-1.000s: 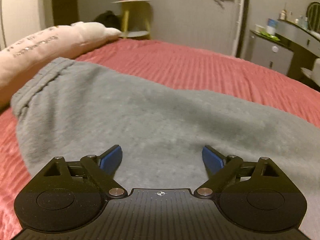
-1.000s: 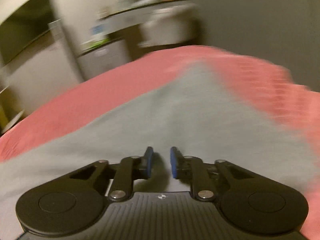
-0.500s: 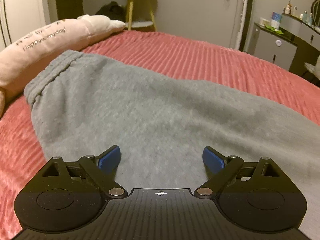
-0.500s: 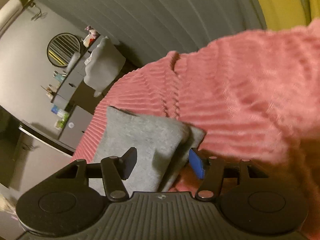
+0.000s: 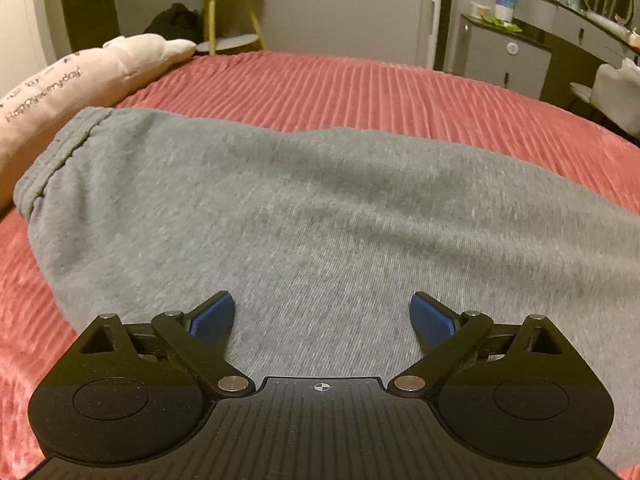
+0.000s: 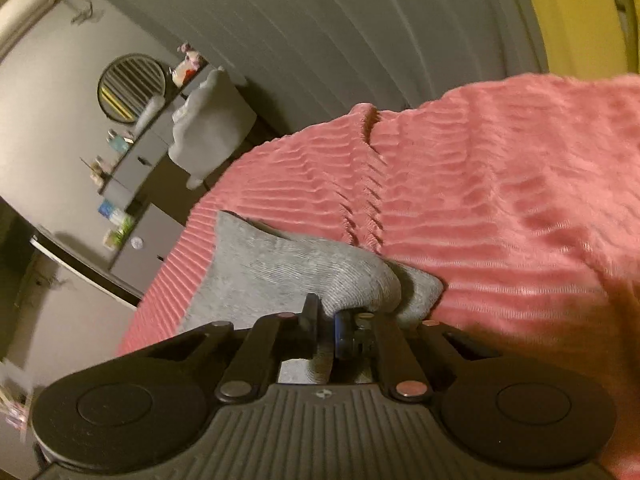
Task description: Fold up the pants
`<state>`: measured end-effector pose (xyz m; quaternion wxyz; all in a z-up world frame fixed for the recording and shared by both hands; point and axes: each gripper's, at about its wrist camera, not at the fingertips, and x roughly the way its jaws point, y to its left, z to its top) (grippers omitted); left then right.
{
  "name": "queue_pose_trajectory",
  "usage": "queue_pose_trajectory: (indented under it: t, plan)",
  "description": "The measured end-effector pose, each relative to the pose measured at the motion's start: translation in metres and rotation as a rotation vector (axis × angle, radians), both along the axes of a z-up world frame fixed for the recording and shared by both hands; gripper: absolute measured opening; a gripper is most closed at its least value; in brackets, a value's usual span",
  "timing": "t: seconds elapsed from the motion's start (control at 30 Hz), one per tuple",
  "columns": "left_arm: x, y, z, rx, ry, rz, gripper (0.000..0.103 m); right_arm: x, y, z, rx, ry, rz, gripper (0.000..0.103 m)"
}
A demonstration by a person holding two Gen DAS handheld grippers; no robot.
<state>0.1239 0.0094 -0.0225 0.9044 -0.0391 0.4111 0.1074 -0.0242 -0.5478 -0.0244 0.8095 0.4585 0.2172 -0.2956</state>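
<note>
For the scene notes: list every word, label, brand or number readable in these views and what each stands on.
"Happy ... my day!": embroidered on the pale pink pillow at the left of the bed; the middle word is unclear.
A fainter embroidered line above it: too small to read.
Blue box on the dresser: print blurred, unreadable.
Right wrist view: the dresser items are blurred and nothing there is readable.

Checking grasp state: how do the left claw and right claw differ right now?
Left claw is open, its blue pads spread above the grey pants and gripping nothing; right claw is shut on the pants' hem. Left views the waistband end, level; right's view is strongly tilted. Both are over the red bedspread.
</note>
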Motion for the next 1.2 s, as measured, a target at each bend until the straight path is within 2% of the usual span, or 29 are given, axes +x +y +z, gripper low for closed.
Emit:
queue_pose_trajectory:
  t: [0.07, 0.2, 0.3, 0.33, 0.4, 0.43, 0.47, 0.5, 0.53, 0.6, 0.63, 0.7, 0.73, 0.8, 0.87, 0.9, 1.0, 1.03, 1.13, 1.2]
  plan:
    - [0.001, 0.001, -0.001, -0.006, -0.001, 0.003, 0.1, 0.003, -0.003, -0.002, 0.012, 0.009, 0.002, 0.011]
    - [0.002, 0.0, -0.001, 0.003, -0.001, 0.005, 0.101, 0.013, -0.01, -0.003, 0.043, 0.032, 0.014, 0.011]
    - [0.001, 0.0, -0.001, 0.001, -0.001, 0.006, 0.101, 0.018, -0.004, 0.014, -0.03, 0.034, 0.052, 0.006]
    - [0.001, 0.0, -0.001, -0.001, -0.001, 0.008, 0.101, 0.014, 0.0, 0.023, -0.056, -0.023, 0.067, 0.006]
    - [0.001, 0.0, 0.0, -0.003, -0.001, 0.009, 0.101, -0.001, 0.006, 0.037, -0.073, -0.226, 0.109, 0.005]
    - [0.001, 0.0, 0.0, -0.002, -0.001, 0.01, 0.101, -0.009, 0.008, 0.042, -0.099, -0.279, 0.113, 0.005]
    - [0.002, 0.0, 0.0, -0.002, -0.001, 0.01, 0.101, -0.014, 0.01, 0.044, -0.133, -0.278, 0.102, 0.005]
    - [0.002, 0.0, 0.0, -0.002, 0.0, 0.01, 0.101, -0.017, 0.01, 0.042, -0.169, -0.23, 0.08, 0.005]
    - [0.001, 0.0, 0.0, -0.003, -0.001, 0.01, 0.101, -0.016, 0.009, 0.037, -0.189, -0.141, 0.06, 0.006]
    - [0.002, 0.0, 0.0, -0.005, -0.001, 0.011, 0.101, -0.007, 0.004, 0.022, -0.207, 0.14, 0.009, 0.02]
    - [0.002, 0.0, 0.0, -0.005, -0.001, 0.014, 0.101, -0.007, 0.004, 0.018, -0.221, 0.227, -0.033, 0.026]
    - [0.001, -0.001, 0.001, 0.009, -0.005, 0.025, 0.101, -0.013, 0.016, 0.024, -0.317, 0.245, -0.104, 0.026]
    - [0.001, -0.001, 0.001, 0.014, -0.006, 0.026, 0.101, -0.011, 0.028, 0.031, -0.377, 0.23, -0.099, 0.026]
    - [0.001, -0.004, 0.001, 0.03, -0.01, 0.03, 0.101, 0.009, 0.059, 0.043, -0.475, 0.182, 0.01, 0.026]
    - [0.0, -0.004, 0.003, 0.044, -0.017, 0.037, 0.101, 0.042, 0.098, 0.049, -0.539, 0.149, 0.216, 0.026]
    - [-0.001, -0.004, 0.004, 0.056, -0.025, 0.049, 0.101, 0.063, 0.124, 0.048, -0.556, 0.116, 0.359, 0.026]
    - [-0.004, 0.002, 0.007, 0.067, -0.045, 0.094, 0.101, 0.113, 0.191, 0.039, -0.525, 0.029, 0.701, 0.026]
    - [-0.004, 0.005, 0.007, 0.071, -0.052, 0.113, 0.101, 0.126, 0.213, 0.034, -0.53, 0.01, 0.783, 0.026]
    - [-0.003, 0.01, 0.005, 0.07, -0.053, 0.139, 0.101, 0.157, 0.263, 0.018, -0.607, 0.0, 0.932, 0.026]
    - [0.002, 0.011, 0.001, 0.065, -0.034, 0.135, 0.101, 0.175, 0.27, 0.004, -0.622, 0.036, 0.977, 0.028]
